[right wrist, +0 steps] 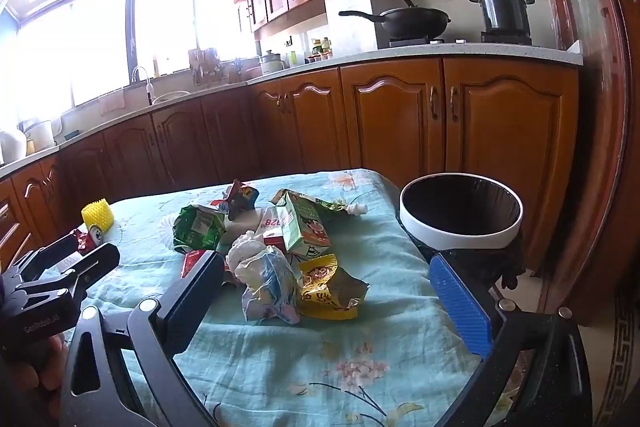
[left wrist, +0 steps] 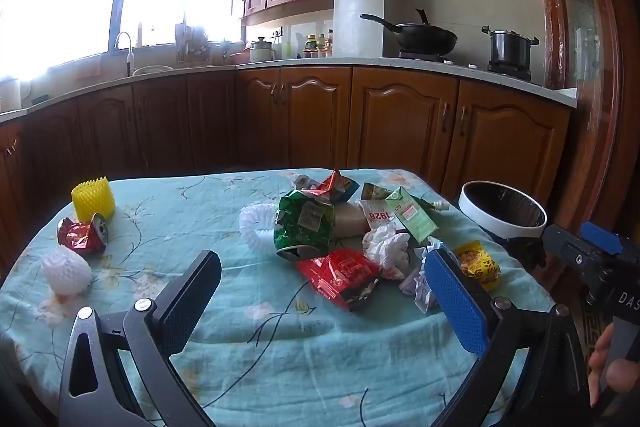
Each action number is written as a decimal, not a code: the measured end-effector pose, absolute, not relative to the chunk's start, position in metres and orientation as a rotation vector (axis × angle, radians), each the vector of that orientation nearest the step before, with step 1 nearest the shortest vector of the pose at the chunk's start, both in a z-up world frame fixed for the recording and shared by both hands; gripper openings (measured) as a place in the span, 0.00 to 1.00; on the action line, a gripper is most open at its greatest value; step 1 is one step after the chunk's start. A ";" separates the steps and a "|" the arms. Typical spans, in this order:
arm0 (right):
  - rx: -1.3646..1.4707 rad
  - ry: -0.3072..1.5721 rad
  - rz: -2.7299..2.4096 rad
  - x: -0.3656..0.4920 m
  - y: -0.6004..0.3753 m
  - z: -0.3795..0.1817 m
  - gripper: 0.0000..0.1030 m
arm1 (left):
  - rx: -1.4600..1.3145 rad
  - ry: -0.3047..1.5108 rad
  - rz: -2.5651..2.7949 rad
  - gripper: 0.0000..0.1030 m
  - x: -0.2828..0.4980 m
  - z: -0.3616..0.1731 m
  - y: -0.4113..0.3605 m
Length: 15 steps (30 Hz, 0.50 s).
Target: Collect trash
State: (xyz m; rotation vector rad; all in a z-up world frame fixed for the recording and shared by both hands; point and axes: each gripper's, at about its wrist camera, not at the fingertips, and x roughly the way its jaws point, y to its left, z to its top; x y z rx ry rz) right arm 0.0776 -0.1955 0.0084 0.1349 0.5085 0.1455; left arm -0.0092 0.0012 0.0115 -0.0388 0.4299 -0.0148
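Observation:
A pile of trash lies mid-table: a green snack bag (left wrist: pixel 304 225), a red wrapper (left wrist: pixel 342 277), crumpled white paper (left wrist: pixel 386 247), a green carton (left wrist: pixel 412 213) and a yellow packet (left wrist: pixel 478 263). The same pile shows in the right wrist view, with the crumpled paper (right wrist: pixel 266 279) and yellow packet (right wrist: pixel 326 287) nearest. A round bin with a white rim (right wrist: pixel 460 217) stands off the table's right edge. My left gripper (left wrist: pixel 322 293) is open and empty, above the cloth just before the pile. My right gripper (right wrist: pixel 326 293) is open and empty, with the paper and packet between its fingers.
A crushed red can (left wrist: pixel 82 235), a yellow foam net (left wrist: pixel 92 197) and a white foam net (left wrist: pixel 66 269) lie at the table's left. The table has a blue floral cloth (left wrist: pixel 280 347). Wooden kitchen cabinets and a counter stand behind it.

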 end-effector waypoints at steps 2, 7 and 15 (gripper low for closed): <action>0.137 0.509 0.149 0.078 -0.194 0.007 1.00 | -0.038 0.429 -0.015 0.99 -0.009 0.011 0.001; 0.143 0.510 0.161 0.075 -0.200 0.008 1.00 | -0.035 0.432 -0.019 0.99 -0.008 0.009 0.001; 0.155 0.518 0.171 0.078 -0.195 0.003 1.00 | -0.039 0.434 -0.022 0.99 -0.008 0.008 0.002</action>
